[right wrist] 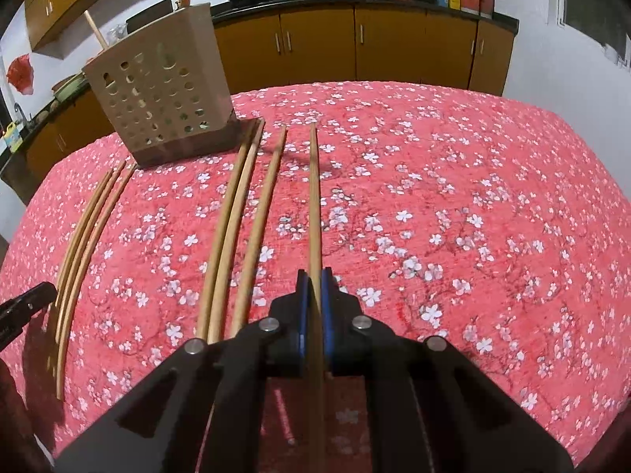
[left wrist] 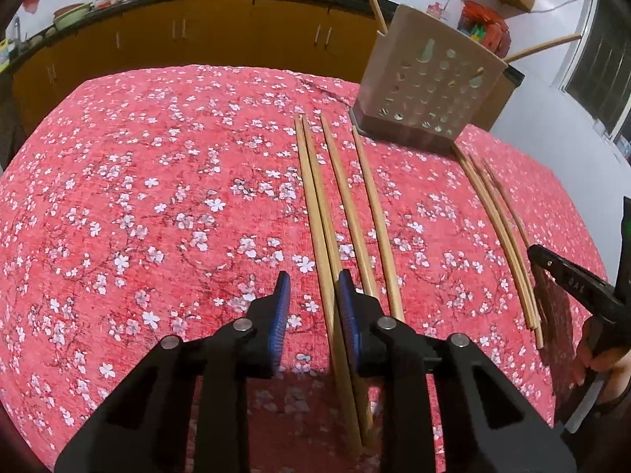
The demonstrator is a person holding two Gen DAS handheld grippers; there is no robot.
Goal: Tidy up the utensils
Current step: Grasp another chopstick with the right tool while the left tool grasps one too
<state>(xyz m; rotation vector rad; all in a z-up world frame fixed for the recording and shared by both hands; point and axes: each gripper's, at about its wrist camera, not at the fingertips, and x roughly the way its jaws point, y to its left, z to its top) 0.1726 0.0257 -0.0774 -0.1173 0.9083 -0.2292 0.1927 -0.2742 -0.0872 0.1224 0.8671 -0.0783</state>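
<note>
Right gripper (right wrist: 314,276) is clamped on a single chopstick (right wrist: 314,197), pads pinched on its near end while the rest of it lies flat on the table (right wrist: 473,197), tip aimed at the far edge. Over on the other side, the left gripper (left wrist: 314,276) straddles a pair of chopsticks (left wrist: 315,197): the pair sits against one pad, the other pad stands clear, so the jaws are apart and nothing is gripped. More loose chopsticks (right wrist: 264,205) lie alongside each hand's pick, all running from the near edge toward the perforated holder (right wrist: 157,94), which stands upright near the far edge, between the two groups, with a few sticks (left wrist: 370,0) already poking out of its top. This looks like the pick-up step, early in the sorting. Next, I'd say, the left jaws need to close on the pair, then each hand must lift, tip its sticks upright and drop them into the holder's open top without nudging it.
</note>
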